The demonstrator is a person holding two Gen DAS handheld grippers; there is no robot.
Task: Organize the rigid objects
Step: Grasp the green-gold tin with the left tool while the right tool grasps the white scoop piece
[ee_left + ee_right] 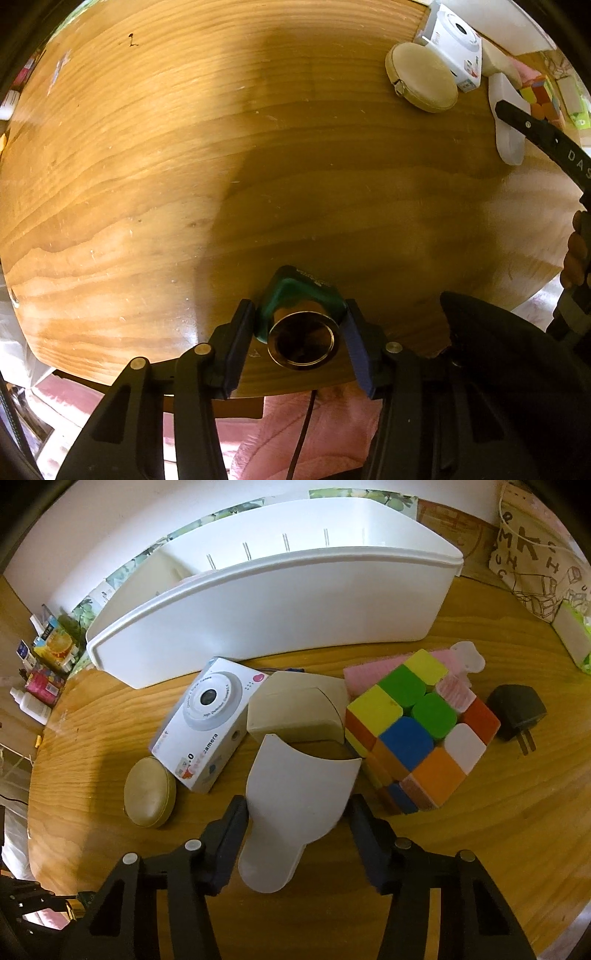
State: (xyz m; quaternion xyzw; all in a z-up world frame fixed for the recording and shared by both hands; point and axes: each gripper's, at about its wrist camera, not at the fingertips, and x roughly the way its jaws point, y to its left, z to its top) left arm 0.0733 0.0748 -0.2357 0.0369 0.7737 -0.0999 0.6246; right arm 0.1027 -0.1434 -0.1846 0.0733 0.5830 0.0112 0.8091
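The left gripper [299, 332] stands at the near edge of the wooden table [147, 184], its two fingers closed against the sides of a green object with a brass-coloured ring [301, 325]; what that object is cannot be made out. The right gripper [299, 819] has its fingers spread around a white scoop [291, 805] lying on the table, pads just beside its walls; whether they press it is unclear.

Beyond the scoop a beige block [295, 709] sits between a white toy camera box [210, 720] and a colour cube [417, 731], with a tan oval case [149, 792] left of the box. Only the right view shows the black plug adapter [515, 710], the pink sponge [365, 674] half hidden behind the cube, and the long white bin [277, 602] toward the far edge. The left view catches the case, box and scoop, cropped at its rim.
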